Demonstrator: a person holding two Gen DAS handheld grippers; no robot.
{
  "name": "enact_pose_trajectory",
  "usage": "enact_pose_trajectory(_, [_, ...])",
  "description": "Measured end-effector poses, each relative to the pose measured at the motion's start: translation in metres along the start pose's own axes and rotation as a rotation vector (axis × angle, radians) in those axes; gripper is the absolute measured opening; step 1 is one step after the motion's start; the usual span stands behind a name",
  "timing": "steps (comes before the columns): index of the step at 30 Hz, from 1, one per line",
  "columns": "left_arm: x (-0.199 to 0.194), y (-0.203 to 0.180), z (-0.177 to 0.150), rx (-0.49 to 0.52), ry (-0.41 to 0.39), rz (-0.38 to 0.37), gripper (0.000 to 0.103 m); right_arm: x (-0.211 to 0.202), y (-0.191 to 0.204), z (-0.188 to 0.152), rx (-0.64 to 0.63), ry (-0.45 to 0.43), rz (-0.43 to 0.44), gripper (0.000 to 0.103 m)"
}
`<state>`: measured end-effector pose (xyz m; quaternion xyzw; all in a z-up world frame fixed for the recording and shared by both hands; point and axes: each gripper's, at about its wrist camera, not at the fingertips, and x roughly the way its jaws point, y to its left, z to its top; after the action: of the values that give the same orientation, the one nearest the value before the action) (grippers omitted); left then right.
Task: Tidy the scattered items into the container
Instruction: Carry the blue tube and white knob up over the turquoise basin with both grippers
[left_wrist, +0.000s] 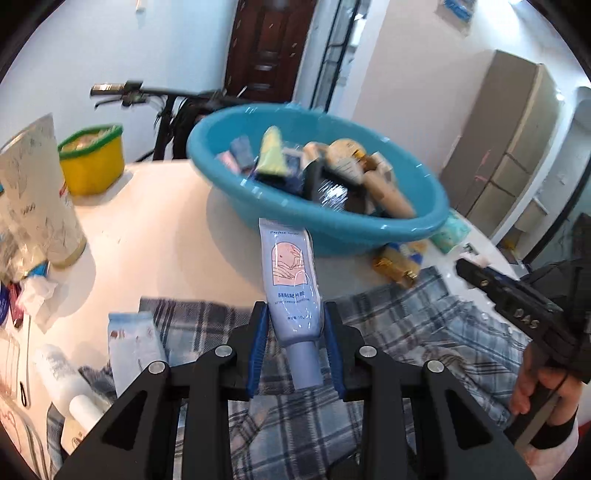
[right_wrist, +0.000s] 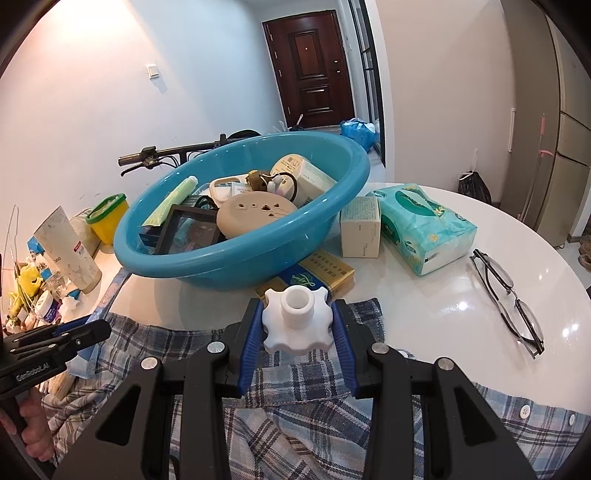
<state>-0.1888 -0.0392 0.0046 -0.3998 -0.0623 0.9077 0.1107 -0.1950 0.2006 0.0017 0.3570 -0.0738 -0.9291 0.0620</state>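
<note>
- Your left gripper (left_wrist: 295, 325) tilts downward, its fingers (left_wrist: 258, 343) clamped on one pale blue plastic tube (left_wrist: 290, 291) lifted before the round blue plastic basin (left_wrist: 332, 229).
- Your right gripper (right_wrist: 298, 321) tilts downward over the white bench (right_wrist: 424, 306), fingers clamped on one white scalloped plastic knob (right_wrist: 295, 321).
- Rightward lie one tissue pack (right_wrist: 421, 225) and one pair of glasses (right_wrist: 509, 299).

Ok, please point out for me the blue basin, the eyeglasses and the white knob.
blue basin (right_wrist: 236, 254), right wrist view, on its front outer wall.
eyeglasses (right_wrist: 526, 317), right wrist view, on the nearer lens.
white knob (right_wrist: 295, 321), right wrist view, on its lobed body below the collar.
</note>
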Motion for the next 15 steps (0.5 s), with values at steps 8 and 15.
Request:
enact_pose_trajectory(8, [-0.021, -0.013, 0.001, 0.034, -0.092, -0.026, 0.031, -0.004, 0.002, 0.0, -0.005, -0.013, -0.003, 0.036])
enact_pose_trajectory(15, [-0.031, -0.016, 0.003, 0.039, -0.129, -0.055, 0.031, -0.004, -0.002, 0.002, 0.01, -0.013, 0.004, 0.036])
